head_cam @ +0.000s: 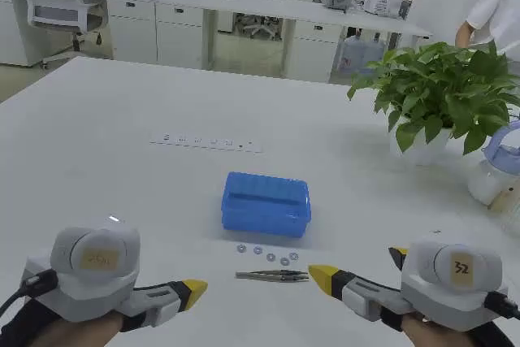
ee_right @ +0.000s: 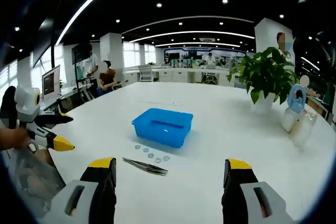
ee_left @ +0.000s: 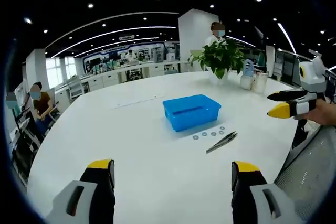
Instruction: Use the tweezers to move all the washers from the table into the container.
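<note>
Tweezers [head_cam: 272,275] lie bottom centre beside the washers [head_cam: 270,256], so I fear a clumsy pinch by my left gripper [ee_left: 172,167] or right gripper [ee_right: 170,165], both spread empty, scatters them.

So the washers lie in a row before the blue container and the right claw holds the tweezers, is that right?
Not quite: the tweezers lie on the table, and the right claw is open, as the head view shows. The rest holds.
</note>
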{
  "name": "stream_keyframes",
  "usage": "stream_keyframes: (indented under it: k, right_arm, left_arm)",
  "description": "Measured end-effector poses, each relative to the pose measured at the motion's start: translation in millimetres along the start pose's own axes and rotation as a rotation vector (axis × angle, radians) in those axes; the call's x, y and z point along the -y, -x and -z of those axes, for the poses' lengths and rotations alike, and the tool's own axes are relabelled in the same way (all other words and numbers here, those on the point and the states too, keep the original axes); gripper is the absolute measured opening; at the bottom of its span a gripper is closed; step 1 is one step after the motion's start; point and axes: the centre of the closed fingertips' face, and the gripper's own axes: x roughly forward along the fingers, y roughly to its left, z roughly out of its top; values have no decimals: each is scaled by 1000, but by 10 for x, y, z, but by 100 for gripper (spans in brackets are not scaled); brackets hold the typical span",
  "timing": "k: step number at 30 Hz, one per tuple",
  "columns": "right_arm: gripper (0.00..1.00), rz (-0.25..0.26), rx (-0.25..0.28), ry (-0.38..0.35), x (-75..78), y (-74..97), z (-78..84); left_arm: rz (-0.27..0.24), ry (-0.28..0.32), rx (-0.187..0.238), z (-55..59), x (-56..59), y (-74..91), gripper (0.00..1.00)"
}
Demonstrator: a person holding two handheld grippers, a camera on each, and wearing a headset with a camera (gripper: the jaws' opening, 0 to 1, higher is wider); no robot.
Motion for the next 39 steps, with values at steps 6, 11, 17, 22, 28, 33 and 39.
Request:
stream_keyframes:
  k: [6, 11, 17, 22, 28, 33, 39]
  right_arm:
    - [81, 1, -2, 2, -2, -2, 6]
    - [80, 4, -4, 3, -1, 2, 8]
    - [80, 4, -9, 4, -2, -2, 21]
    - [80, 3, -18, 9, -8, -10, 33]
    - [79, 1, -18, -4, 1, -14, 29]
    - [79, -2, -13, -2, -6, -11, 19]
    - [78, -18, -26, 6, -43, -22, 39]
  left_arm:
    - [-4, 8, 2, -2, -19, 0, 89]
    - [-4, 4, -1, 6, -15, -2, 89]
    - [-4, 0, -3, 10, -7, 3, 89]
    - [-5, -5, -7, 15, -10, 2, 88]
    - [-6, 7, -8, 17, -29, -1, 88]
    - [-13, 8, -6, 16, -40, 1, 88]
    - [-24, 11, -9, 22, -69, -1, 87]
